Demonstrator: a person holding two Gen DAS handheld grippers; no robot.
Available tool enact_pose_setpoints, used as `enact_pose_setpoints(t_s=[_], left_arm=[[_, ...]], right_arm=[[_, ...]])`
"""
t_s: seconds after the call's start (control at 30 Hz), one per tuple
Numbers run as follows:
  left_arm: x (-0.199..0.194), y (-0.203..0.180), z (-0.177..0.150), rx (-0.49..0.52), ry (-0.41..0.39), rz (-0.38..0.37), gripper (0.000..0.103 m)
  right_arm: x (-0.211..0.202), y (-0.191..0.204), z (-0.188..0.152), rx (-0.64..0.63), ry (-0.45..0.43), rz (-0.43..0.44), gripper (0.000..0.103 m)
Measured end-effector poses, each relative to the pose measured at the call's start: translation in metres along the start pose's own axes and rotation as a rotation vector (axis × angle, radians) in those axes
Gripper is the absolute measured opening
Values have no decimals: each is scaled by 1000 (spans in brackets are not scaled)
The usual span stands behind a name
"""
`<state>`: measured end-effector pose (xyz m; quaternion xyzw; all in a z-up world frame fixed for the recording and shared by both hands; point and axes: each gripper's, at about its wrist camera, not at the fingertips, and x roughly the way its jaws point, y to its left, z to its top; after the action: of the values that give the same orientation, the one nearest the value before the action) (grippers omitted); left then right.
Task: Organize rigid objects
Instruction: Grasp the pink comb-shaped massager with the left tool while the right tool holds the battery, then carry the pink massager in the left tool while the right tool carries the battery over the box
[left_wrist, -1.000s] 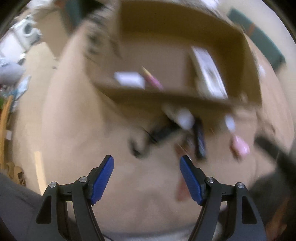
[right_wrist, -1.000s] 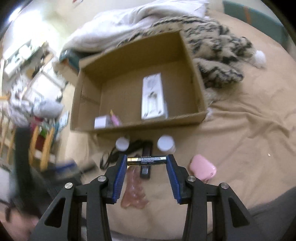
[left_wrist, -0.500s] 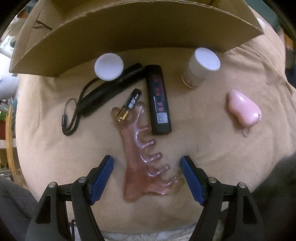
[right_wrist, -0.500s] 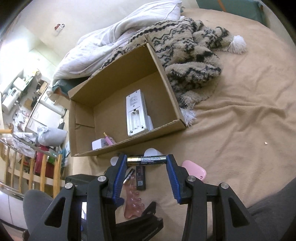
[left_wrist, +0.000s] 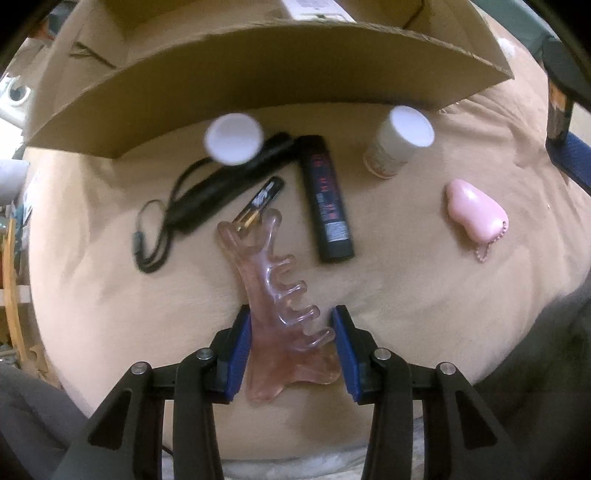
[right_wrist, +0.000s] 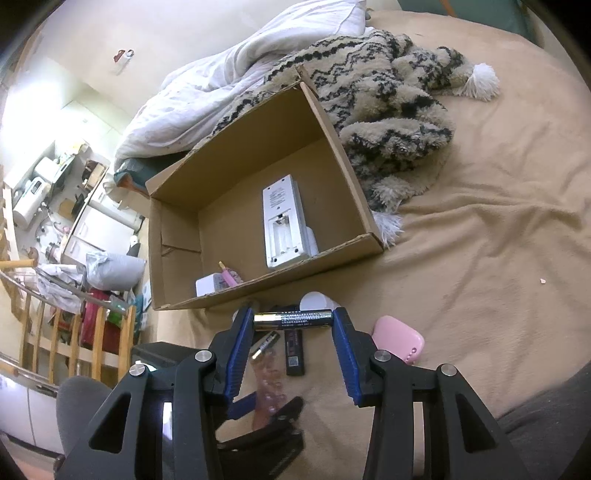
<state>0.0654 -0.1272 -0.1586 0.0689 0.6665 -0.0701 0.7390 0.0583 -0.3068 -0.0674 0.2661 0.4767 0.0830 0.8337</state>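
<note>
Translucent pink comb (left_wrist: 275, 295) at 6 o'clock in left wrist view, wide base between blue pads of left gripper (left_wrist: 291, 347); jaws narrowed around it, left pad touching its edge, right pad just beside its prong tips, firm grip not certain. Comb teeth toward 3 o'clock, forked end toward 12, with loose battery (left_wrist: 260, 201) lying across fork. Just right of fork, black rectangular device w/ red print (left_wrist: 328, 199), long axis 12–6. At 10 o'clock from comb, black flashlight w/ wrist cord (left_wrist: 207, 199). Beyond, white cap (left_wrist: 233, 138) and white-capped bottle (left_wrist: 397, 142) close to box wall. Pink case w/ bead chain (left_wrist: 476, 208) at 3 o'clock on tan blanket (left_wrist: 406, 288).

Right wrist view: right gripper (right_wrist: 293, 319) clamped endwise on AA battery (right_wrist: 293, 319), held crosswise above the pile, tips part-open to battery length. Past it toward 12, cardboard box (right_wrist: 173, 240) w/ white remote (right_wrist: 284, 225), back side up, battery bay uncovered; small white block (right_wrist: 208, 286) and pink pen-like item (right_wrist: 229, 277) in near corner. Farthest: patterned fuzzy throw (right_wrist: 388, 107) at 1 o'clock, white duvet (right_wrist: 221, 81) at 11.
</note>
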Motion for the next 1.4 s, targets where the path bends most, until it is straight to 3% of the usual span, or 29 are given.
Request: enact_pose_setpoints(t_s=[0.43, 0.93, 1.07, 1.4], left_arm=[[-11, 93, -9, -136, -20, 32, 39], [-104, 120, 9, -142, -367, 104, 39], [-130, 114, -8, -167, -425, 97, 39], [-163, 112, 42, -176, -522, 74, 39]], right_arm=[[8, 10, -2, -50, 19, -34, 45], [2, 18, -1, -100, -11, -28, 45], [-3, 21, 8, -122, -38, -18, 45], [14, 38, 46, -254, -55, -60, 45]])
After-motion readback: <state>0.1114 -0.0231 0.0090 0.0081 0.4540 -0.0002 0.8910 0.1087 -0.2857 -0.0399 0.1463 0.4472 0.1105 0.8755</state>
